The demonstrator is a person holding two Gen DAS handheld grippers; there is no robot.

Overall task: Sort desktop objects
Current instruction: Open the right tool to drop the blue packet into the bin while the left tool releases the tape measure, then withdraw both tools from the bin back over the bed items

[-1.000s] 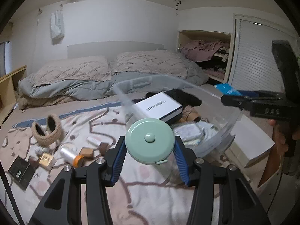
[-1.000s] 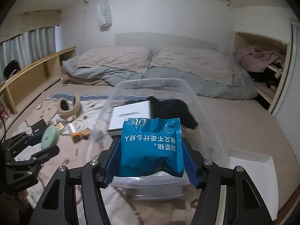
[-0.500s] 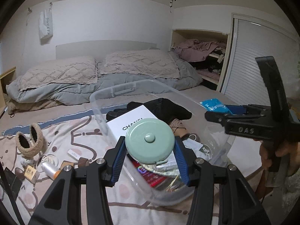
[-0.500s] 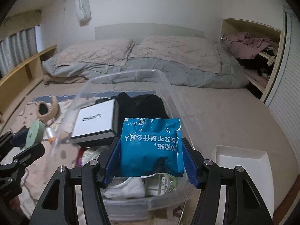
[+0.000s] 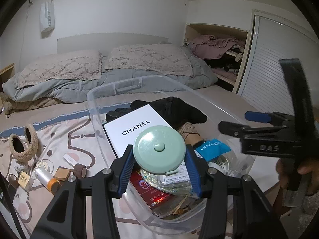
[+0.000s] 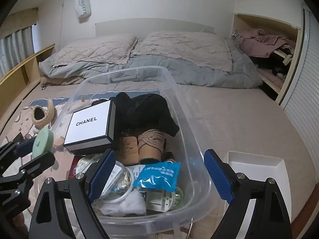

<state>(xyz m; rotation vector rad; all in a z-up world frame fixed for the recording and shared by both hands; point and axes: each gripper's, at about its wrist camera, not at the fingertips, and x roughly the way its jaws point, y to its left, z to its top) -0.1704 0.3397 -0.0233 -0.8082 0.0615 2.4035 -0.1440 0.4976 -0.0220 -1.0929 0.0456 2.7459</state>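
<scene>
Right tongs are opening, blue packet lying loose in clear bin; left tongs pinch green tape measure, best released low over the bin

Red box mostly hidden under tape measure & clutter.

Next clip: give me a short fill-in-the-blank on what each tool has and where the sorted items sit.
1. The left tool is shut on a round ____ tape measure.
2. The blue packet lies inside the clear ____, between the opening jaws of the right tool.
3. The white box in it reads ____.
4. The woven basket sits ____ the bin, on the patterned blanket.

Missing words: green; bin; CHANEL; outside
</scene>
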